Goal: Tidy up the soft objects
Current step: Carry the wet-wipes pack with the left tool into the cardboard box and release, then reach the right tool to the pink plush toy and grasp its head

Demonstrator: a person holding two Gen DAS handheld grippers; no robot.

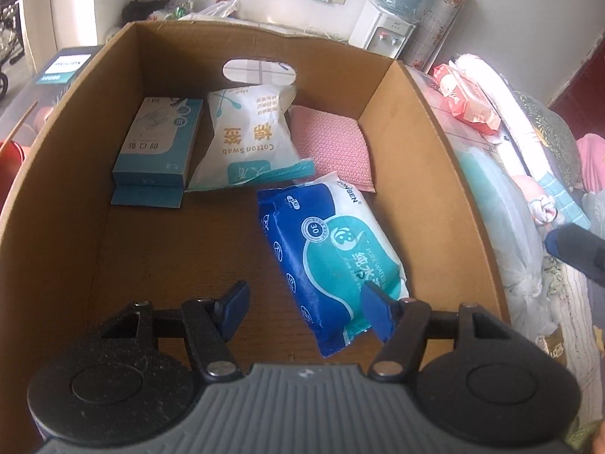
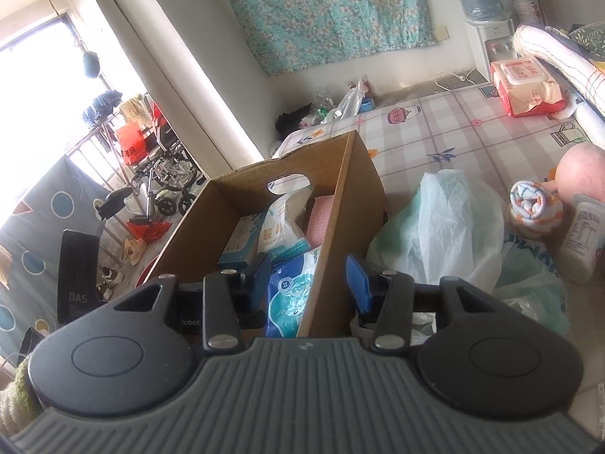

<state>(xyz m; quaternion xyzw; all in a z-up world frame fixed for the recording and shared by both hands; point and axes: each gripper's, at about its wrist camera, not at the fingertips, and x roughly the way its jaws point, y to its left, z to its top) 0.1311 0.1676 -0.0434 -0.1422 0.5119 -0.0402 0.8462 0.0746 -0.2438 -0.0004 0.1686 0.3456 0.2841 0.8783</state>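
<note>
Left gripper (image 1: 306,312) hovers over the box (image 1: 68,174), fingers apart, nothing pinched; the wipes pack (image 1: 329,257) lies on the box floor with its near end between them, right finger at its edge, contact unclear. Right gripper (image 2: 308,278) is also parted and empty, fingers straddling the box's right wall without clamping it.

Inside the box: 1 blue wipes pack near the right wall, 1 swab bag (image 1: 249,140) at the back, 1 pink pad (image 1: 332,147) in the back right corner, 2 teal cartons (image 1: 159,143) stacked at left (these look stiff, not soft).

Still out on the bed (image 2: 453,128): 1 red wipes pack (image 2: 525,87) far back, 1 rolled towel (image 2: 533,204), 1 pale plastic bag (image 2: 442,227) just beside the box, 1 white bottle (image 2: 586,242) at right.

Handling, judged: wipes packs are squashy, moderately heavy, slick film; pinch across the narrow middle, not the crimped ends. Swab bag is light and puffy, film may slip; take it by the body. Towel is soft and could unroll; grip across the roll. Plastic bag is limp; bunch it first.
</note>
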